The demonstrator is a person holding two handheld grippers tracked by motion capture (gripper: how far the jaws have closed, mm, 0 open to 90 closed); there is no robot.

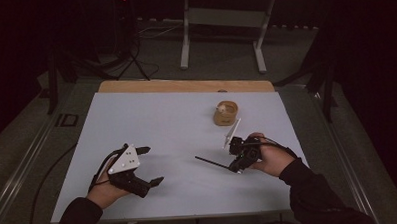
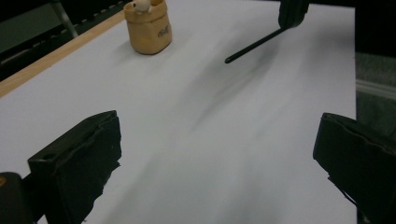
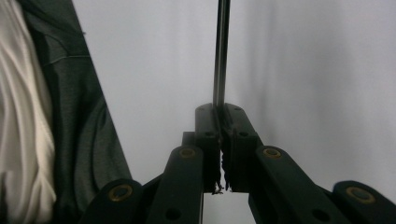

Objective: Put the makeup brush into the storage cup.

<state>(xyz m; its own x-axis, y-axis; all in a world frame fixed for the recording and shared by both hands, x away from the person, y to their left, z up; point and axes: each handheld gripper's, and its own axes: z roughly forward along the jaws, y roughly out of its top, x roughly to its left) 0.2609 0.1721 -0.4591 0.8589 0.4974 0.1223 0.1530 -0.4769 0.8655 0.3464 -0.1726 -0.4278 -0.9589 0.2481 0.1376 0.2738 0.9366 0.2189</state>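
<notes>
Cup (image 1: 225, 114) on table (image 1: 152, 128), behind right tool (image 1: 227, 161).

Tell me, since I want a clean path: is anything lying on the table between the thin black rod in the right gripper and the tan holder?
Nothing visible. The right gripper is shut on the thin black rod; bare white table lies between it and the tan holder. The left gripper sits open, well aside.

The high view looks forward and down from above the near edge of the white table (image 1: 152, 123), taking in its whole top; the left gripper view sits low and close over that table (image 2: 196, 140), facing the tan pot (image 2: 147, 27) at the far side; both share the pot (image 1: 226, 113); the right gripper view looks steeply down, very near the table (image 3: 317, 70), along a thin black rod (image 3: 221, 51).
</notes>
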